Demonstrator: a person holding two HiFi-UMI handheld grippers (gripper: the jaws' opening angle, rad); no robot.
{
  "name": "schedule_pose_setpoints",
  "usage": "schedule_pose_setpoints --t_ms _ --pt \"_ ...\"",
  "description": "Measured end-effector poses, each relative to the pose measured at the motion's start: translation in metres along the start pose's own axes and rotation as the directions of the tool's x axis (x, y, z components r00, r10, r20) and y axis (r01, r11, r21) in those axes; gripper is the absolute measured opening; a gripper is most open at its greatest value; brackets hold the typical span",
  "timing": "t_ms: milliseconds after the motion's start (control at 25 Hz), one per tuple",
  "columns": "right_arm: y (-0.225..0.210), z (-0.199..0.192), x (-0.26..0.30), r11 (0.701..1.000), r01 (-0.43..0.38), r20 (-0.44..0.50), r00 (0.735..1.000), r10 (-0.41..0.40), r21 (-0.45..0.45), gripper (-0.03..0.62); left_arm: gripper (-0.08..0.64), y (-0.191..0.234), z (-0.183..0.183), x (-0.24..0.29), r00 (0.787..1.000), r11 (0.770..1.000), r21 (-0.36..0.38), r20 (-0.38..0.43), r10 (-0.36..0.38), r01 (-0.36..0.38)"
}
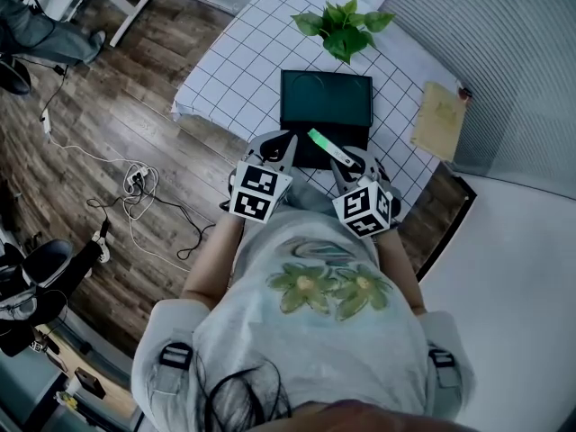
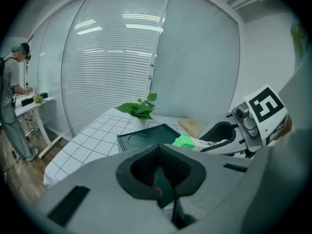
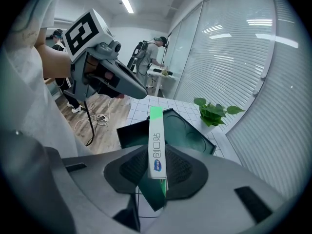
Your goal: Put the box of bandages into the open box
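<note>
Right claw [image 3: 156,175] clamps bandage box [image 3: 156,140] | checked tablecloth [image 1: 241,72] | wood floor [image 1: 108,115]

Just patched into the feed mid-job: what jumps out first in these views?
The green-tipped box of bandages stands out first, clamped on edge in the right gripper at the near edge of the dark open box on the checkered table. Next comes the leafy plant at the table's far end. The left gripper, shut and empty, is beside the right one.
</note>
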State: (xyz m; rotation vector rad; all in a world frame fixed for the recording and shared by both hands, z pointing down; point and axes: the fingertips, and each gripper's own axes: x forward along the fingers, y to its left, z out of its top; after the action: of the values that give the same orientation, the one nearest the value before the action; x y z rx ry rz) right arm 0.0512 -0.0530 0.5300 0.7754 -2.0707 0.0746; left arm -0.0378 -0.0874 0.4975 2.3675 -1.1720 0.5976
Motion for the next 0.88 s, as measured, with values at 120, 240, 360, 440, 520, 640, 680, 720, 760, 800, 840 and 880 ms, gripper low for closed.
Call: schedule_pose_setpoints --t_ms 120,240,360,440,520,640,680,720,760,800,840,880 --pt "0.0 -0.002 0.004 1.0 -0.009 -0.005 1.0 0.009 0.001 0.095 0.008 0.001 0.001 0.002 1.0 1.0 -0.003 -0.001 -0.001 0.001" --pt "0.001 -0.004 0.007 1.0 -0.018 -0.012 1.0 0.018 0.002 0.095 0.008 0.003 0.002 0.005 1.0 1.0 0.001 -0.008 -0.003 0.003" --pt "0.001 -0.007 0.009 1.0 -0.024 -0.017 1.0 0.024 0.006 0.095 0.008 0.003 0.0 0.007 1.0 1.0 0.004 -0.015 -0.004 0.004" --pt "0.0 -0.009 0.01 1.0 -0.027 -0.02 0.999 0.028 0.008 0.095 0.008 0.003 0.001 0.009 1.0 1.0 0.0 -0.014 -0.006 0.006" --pt "0.0 -0.011 0.011 0.999 -0.031 -0.024 0.999 0.031 0.009 0.095 0.008 0.002 0.003 0.01 1.0 1.0 -0.004 -0.013 -0.008 0.008" --pt "0.001 -0.013 0.013 0.999 -0.036 -0.028 0.999 0.036 0.012 0.095 0.008 0.002 0.002 0.013 1.0 1.0 -0.001 -0.02 -0.01 0.01" --pt "0.001 -0.014 0.013 0.999 -0.038 -0.029 0.999 0.038 0.013 0.095 0.008 0.002 0.002 0.013 1.0 1.0 0.0 -0.02 -0.011 0.011" --pt "0.002 -0.014 0.014 0.999 -0.04 -0.03 0.999 0.04 0.015 0.095 0.008 0.002 0.002 0.014 1.0 1.0 0.0 -0.019 -0.012 0.012" --pt "0.002 -0.015 0.015 0.999 -0.041 -0.031 0.999 0.042 0.015 0.095 0.008 0.002 0.002 0.014 1.0 1.0 0.0 -0.02 -0.013 0.013" --pt "0.002 -0.015 0.016 0.999 -0.043 -0.032 0.999 0.044 0.016 0.095 0.008 0.002 0.002 0.015 1.0 1.0 -0.001 -0.022 -0.014 0.014" --pt "0.002 -0.016 0.017 0.999 -0.045 -0.034 0.998 0.045 0.016 0.095 0.008 0.002 0.002 0.015 1.0 1.0 -0.002 -0.025 -0.015 0.015" --pt "0.002 -0.017 0.018 0.999 -0.046 -0.036 0.998 0.047 0.016 0.095 0.008 0.001 0.002 0.016 1.0 1.0 -0.002 -0.027 -0.015 0.015"
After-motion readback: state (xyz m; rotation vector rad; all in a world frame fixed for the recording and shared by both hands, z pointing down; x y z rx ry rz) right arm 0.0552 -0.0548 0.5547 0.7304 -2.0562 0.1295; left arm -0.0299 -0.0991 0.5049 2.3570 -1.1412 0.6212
